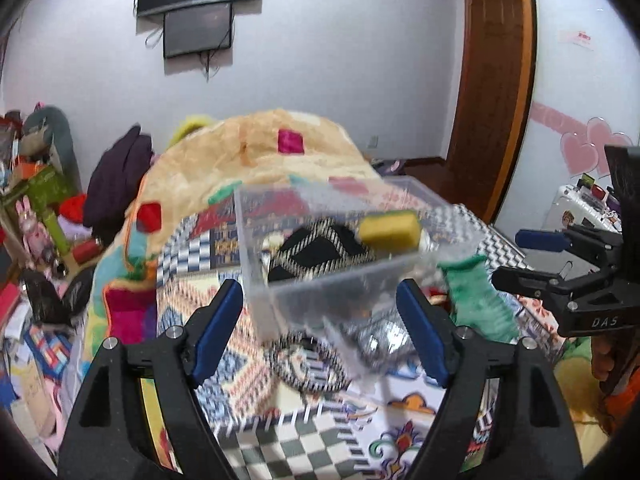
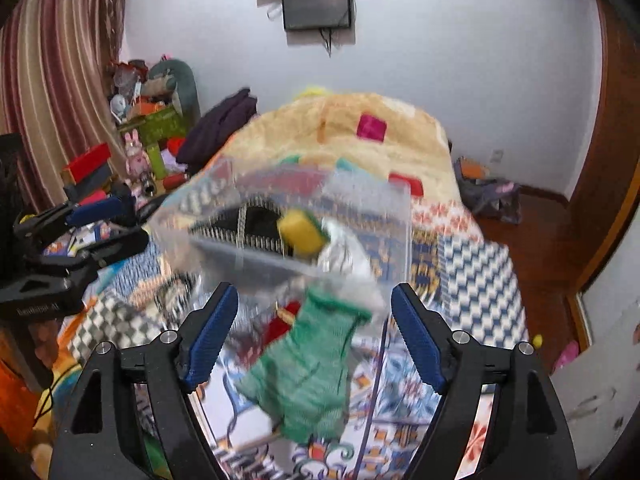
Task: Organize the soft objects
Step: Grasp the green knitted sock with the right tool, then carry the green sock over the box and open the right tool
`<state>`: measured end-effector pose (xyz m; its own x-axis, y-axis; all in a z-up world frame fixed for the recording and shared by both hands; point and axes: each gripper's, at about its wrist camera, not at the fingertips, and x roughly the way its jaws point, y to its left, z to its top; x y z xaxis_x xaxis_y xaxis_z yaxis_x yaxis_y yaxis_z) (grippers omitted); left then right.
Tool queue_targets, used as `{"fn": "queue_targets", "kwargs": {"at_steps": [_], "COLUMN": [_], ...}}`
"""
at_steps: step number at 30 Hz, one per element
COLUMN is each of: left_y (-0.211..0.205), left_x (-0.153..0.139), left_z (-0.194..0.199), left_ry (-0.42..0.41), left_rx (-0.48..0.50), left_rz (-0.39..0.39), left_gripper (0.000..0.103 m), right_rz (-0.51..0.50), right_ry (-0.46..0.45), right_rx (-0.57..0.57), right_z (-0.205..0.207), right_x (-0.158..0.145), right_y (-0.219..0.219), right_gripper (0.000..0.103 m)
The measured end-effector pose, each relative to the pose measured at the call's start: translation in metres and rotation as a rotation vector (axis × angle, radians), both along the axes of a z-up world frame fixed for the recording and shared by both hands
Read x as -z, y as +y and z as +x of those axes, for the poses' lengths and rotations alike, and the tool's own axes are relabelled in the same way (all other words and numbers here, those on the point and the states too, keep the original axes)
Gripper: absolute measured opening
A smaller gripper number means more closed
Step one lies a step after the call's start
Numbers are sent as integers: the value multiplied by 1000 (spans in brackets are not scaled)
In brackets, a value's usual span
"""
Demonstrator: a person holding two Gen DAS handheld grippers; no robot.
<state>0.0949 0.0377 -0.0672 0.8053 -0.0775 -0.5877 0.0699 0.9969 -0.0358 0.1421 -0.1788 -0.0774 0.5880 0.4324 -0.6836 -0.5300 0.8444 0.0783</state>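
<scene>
A clear plastic box (image 1: 256,256) stands on the patterned bed and holds a yellow sponge (image 1: 390,230), a black-and-white patterned cloth (image 1: 320,252) and a silvery scrubber. It also shows in the right wrist view (image 2: 394,216), with the sponge (image 2: 302,232) inside. A green knitted glove (image 2: 308,376) lies on the bed just in front of the box, between the open fingers of my right gripper (image 2: 316,340). The glove shows at the right in the left wrist view (image 1: 480,300). My left gripper (image 1: 320,328) is open and empty, just short of the box's near wall.
A folded beige blanket (image 1: 256,152) with coloured patches is piled at the far end of the bed. Boxes, toys and clothes (image 1: 36,208) crowd the floor at the left. A wooden door (image 1: 496,80) stands at the right. Both views are blurred.
</scene>
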Motion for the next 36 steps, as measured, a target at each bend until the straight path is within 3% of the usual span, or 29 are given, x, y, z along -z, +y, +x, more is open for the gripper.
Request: {"fn": "queue_targets", "kwargs": {"at_steps": [4,8,12,15,18,20,22,26,29,36], "left_y": [12,21,22,20,19,19,19,21,24,25], "left_x": [20,37,49,56,63,68,72,72,73,58], "left_z": [-1,0,2,3,4,5,6,3,3,-7], "left_ry": [42,90,127,147,172,192,207,208,209,151], "left_rx": [-49,-76,-75,-75,-89,-92,-94,-83,-75,-75], "left_rz": [-35,-53,-50,-43,-29,-36,-46,-65,-76,-75], "left_gripper": [79,61,53,51,46,40,35,15,7,5], "right_rz": [-12,-16,-10,-7,-13,-17,-17,-2,15,59], "right_ry": [71,102,115,126,146,151,144,133,123,67], "right_rx": [5,26,27,14,-15,-26,-31,-28,-27,-17], "right_z": [0,1,2,2,0,-1,-3,-5,-8,-16], "right_x": [24,37,40,42,46,48,48,44,39,17], "right_y": [-3,-7,-8,-8,-3,0,1,-4,-8,-19], "right_gripper": [77,77,74,68,55,43,38,25,22,19]}}
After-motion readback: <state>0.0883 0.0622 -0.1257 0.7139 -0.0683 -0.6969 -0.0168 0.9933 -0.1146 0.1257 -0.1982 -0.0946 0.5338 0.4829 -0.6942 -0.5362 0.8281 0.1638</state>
